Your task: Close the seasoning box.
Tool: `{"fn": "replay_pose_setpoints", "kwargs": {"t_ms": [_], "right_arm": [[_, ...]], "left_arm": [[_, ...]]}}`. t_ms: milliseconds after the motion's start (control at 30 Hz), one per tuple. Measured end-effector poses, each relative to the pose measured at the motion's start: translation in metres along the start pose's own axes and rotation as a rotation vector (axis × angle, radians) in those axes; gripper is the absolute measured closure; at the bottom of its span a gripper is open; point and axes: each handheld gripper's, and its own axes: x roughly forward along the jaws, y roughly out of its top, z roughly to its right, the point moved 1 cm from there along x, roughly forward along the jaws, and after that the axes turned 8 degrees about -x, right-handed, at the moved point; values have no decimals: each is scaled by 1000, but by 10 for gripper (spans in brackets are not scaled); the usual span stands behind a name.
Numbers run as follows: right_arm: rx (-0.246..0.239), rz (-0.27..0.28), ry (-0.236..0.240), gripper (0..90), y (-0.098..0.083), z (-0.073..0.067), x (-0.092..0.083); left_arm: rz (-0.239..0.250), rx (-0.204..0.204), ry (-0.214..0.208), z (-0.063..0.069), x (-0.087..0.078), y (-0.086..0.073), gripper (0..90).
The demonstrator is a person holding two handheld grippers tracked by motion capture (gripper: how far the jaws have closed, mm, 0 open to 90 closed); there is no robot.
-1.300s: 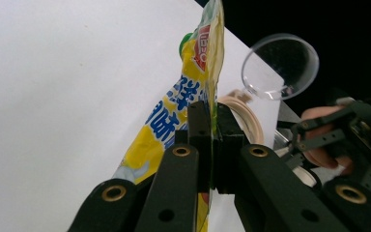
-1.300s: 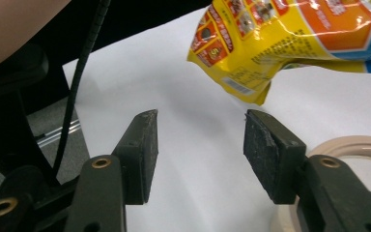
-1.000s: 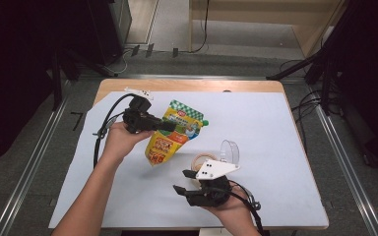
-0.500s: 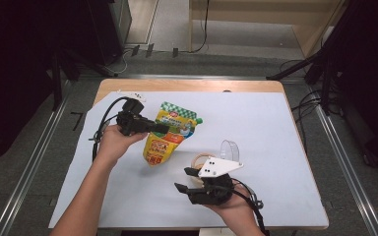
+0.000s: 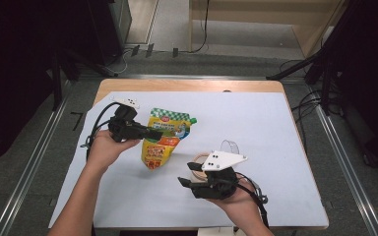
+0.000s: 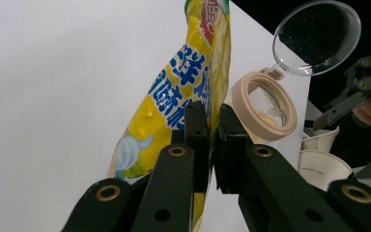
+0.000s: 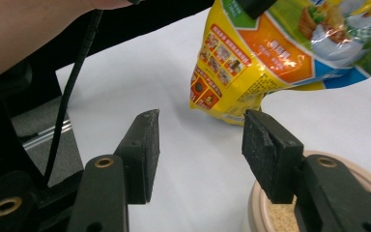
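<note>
A yellow and green snack pouch (image 5: pixel 165 140) hangs tilted over the white sheet (image 5: pixel 275 128), and my left gripper (image 5: pixel 158 133) is shut on its side edge. In the left gripper view the black jaws (image 6: pixel 211 140) pinch the pouch (image 6: pixel 183 92) edge-on. A beige jar (image 5: pixel 198 164) stands just right of the pouch with its clear lid (image 5: pixel 231 146) flipped open. My right gripper (image 5: pixel 187 184) sits low beside the jar near the front edge. In the right gripper view its jaws (image 7: pixel 200 154) stand open with nothing between them, the jar (image 7: pixel 270 212) is at the lower right and the pouch (image 7: pixel 280 53) lies ahead.
The sheet covers a wooden table (image 5: pixel 187 84). Two white paper cups (image 6: pixel 321 164) show past the jar (image 6: pixel 265 104) in the left gripper view. The person's left forearm (image 5: pixel 78 196) crosses the sheet's front left. Metal floor rails run along both sides of the table.
My left gripper has carried the pouch a little to the left, away from the jar. The right gripper has stayed in place.
</note>
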Motion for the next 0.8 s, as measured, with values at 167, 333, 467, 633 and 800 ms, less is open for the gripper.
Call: {"fn": "replay_pose_setpoints", "kwargs": {"t_ms": [167,333,467,633,800], "right_arm": [[-8,-2,-1,492,5,3,-4],[1,-5,-1,492,8,8,-9],[2,-7,-2,493,9,11,-10],[0,-11,-1,488,9,14,-11],[3,-21,5,481,9,17,-11]], "left_arm": [[6,-8,12,2,-5,-7,865],[13,-14,7,2,-11,-14,852],[34,-17,10,1,-15,-16,822],[42,-11,-3,2,-19,-18,790],[57,4,-11,5,-26,-18,718]]}}
